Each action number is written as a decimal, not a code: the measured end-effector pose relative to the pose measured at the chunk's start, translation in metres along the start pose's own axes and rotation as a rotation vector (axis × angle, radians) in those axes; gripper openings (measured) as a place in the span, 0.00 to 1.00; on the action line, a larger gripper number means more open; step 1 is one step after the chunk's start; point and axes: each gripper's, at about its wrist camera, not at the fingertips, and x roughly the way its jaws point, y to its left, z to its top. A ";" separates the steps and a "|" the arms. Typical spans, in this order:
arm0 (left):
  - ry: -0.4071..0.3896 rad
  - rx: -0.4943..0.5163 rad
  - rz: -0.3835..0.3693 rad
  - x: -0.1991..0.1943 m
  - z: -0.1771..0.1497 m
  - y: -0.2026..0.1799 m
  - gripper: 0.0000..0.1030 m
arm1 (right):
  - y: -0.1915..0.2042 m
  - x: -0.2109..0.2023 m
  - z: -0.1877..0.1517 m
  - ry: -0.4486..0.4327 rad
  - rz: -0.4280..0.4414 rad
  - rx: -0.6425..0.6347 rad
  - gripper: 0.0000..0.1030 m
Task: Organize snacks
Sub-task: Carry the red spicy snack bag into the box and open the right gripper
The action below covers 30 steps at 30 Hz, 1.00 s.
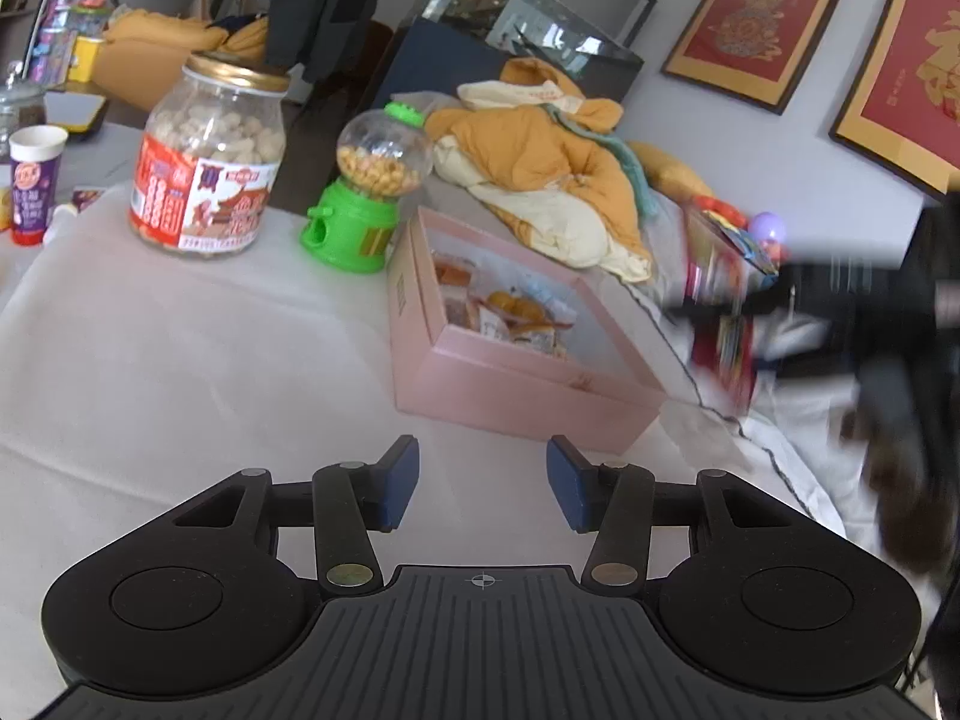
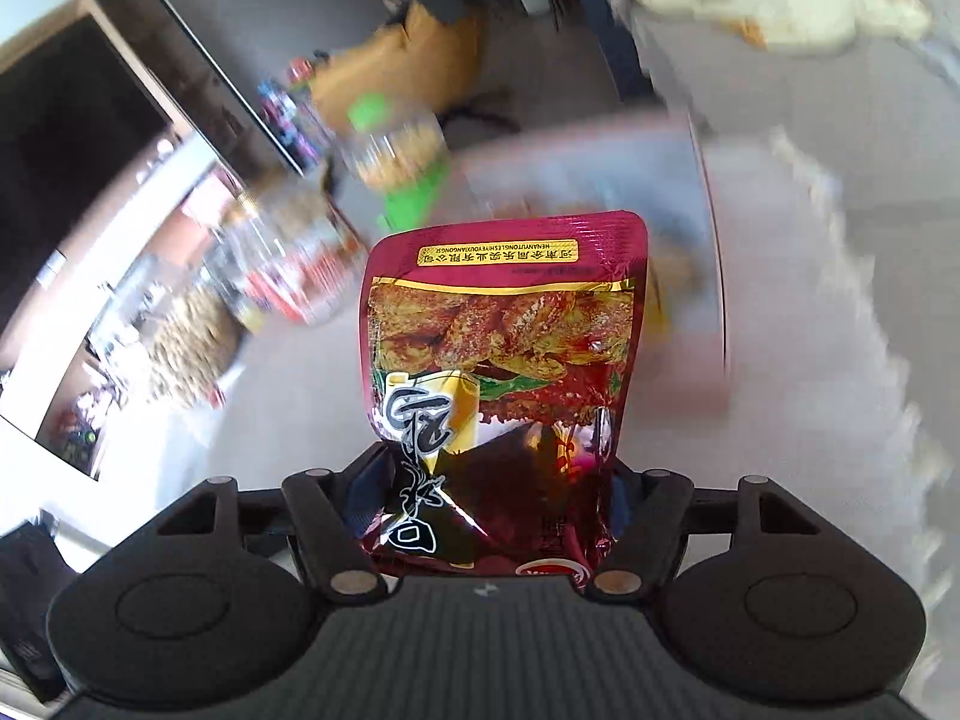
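Note:
A pink box (image 1: pixel 510 384) with several wrapped snacks inside sits on the white cloth. My left gripper (image 1: pixel 480 483) is open and empty, low over the cloth just in front of the box. My right gripper (image 2: pixel 492 492) is shut on a dark red snack pouch (image 2: pixel 504 324) and holds it up in the air; the blurred pink box (image 2: pixel 690 372) lies beyond it. In the left wrist view the right gripper with the red pouch (image 1: pixel 726 300) appears blurred to the right of the box.
A peanut jar with a gold lid (image 1: pixel 207 156), a green candy dispenser (image 1: pixel 360 204) and a purple-labelled cup (image 1: pixel 33 180) stand behind on the cloth. An orange and cream quilt (image 1: pixel 540 168) is heaped behind the box. The cloth's edge (image 1: pixel 774 456) runs at right.

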 end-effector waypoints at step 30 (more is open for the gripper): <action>0.101 0.071 0.196 0.025 -0.011 0.012 0.51 | -0.010 0.058 0.086 -0.263 -0.362 -0.148 0.80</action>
